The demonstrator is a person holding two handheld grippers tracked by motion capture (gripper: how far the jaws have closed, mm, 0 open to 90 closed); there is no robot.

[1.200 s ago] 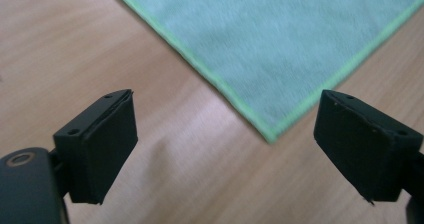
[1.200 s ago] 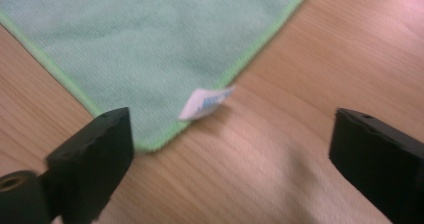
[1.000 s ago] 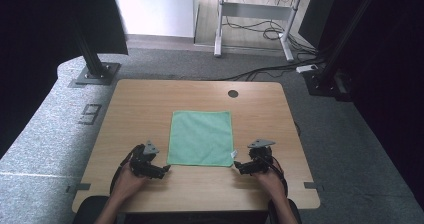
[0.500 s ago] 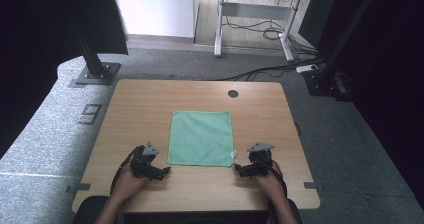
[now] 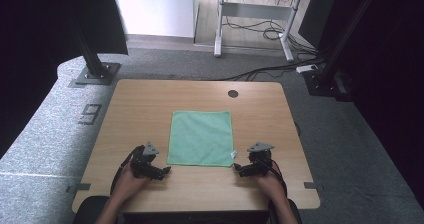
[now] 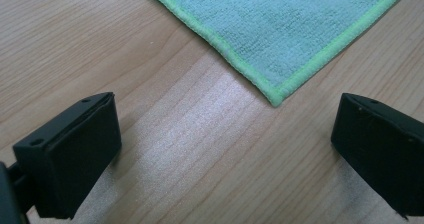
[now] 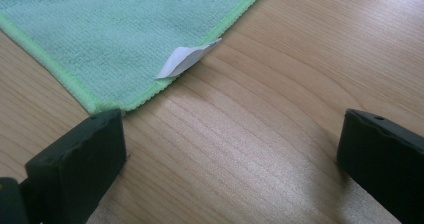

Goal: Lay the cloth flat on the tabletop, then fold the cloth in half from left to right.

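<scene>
On the wooden table [image 5: 150, 104], your two hands have drawn back a little toward you over the last second, so both near corners of the green microfibre cloth [image 5: 201, 137] now sit just ahead of the claws, a likely set-up for pinching them. Your left gripper [image 5: 161, 171] is spread wide, holding nothing, its jaws straddling bare wood. Your right gripper [image 5: 239, 169] is equally wide and empty, one jaw just beside the corner bearing the white tag [image 7: 184, 60].

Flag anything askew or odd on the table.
Nothing serious: the green cloth lies flat and square on the table. Its white care tag sticks out at the near right corner, curled upward.
</scene>
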